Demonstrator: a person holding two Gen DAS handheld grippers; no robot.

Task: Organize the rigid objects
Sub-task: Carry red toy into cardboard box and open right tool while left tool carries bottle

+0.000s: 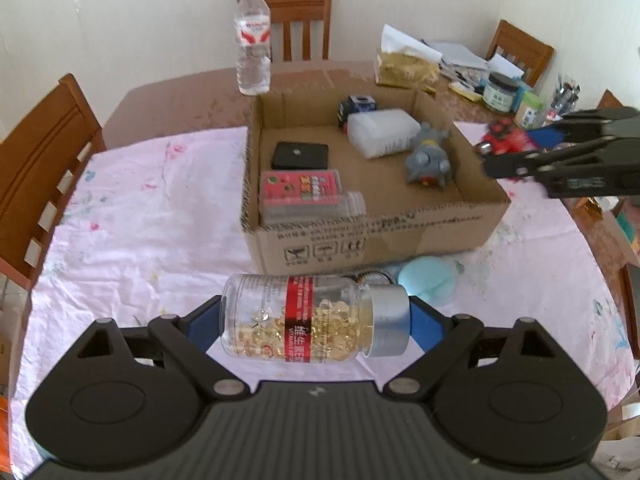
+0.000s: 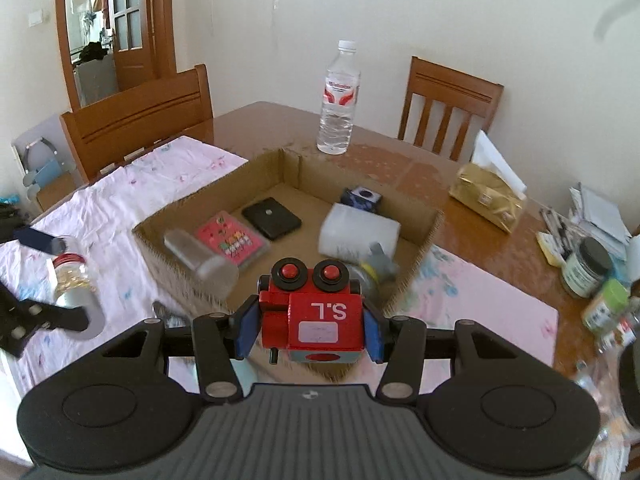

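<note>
My left gripper [image 1: 316, 320] is shut on a clear pill bottle [image 1: 304, 318] with a red label and silver cap, held sideways above the pink cloth, in front of the cardboard box [image 1: 360, 236]. My right gripper [image 2: 310, 330] is shut on a red toy robot [image 2: 316, 312] marked "S.L", held over the box's near corner [image 2: 416, 264]. The box holds a black case [image 1: 300, 155], a pink-labelled clear container [image 1: 304, 196], a white container [image 1: 380, 132], a grey toy figure [image 1: 428, 156] and a small dark cube [image 1: 357, 105]. In the left wrist view the right gripper [image 1: 500, 156] appears at right with the robot.
A water bottle [image 1: 252, 40] stands behind the box. A round blue case [image 1: 428, 280] and a small tin [image 1: 374, 278] lie by the box's front wall. A tissue pack [image 2: 488, 200], jars [image 2: 586, 268] and papers crowd the right side. Wooden chairs [image 2: 140, 120] surround the table.
</note>
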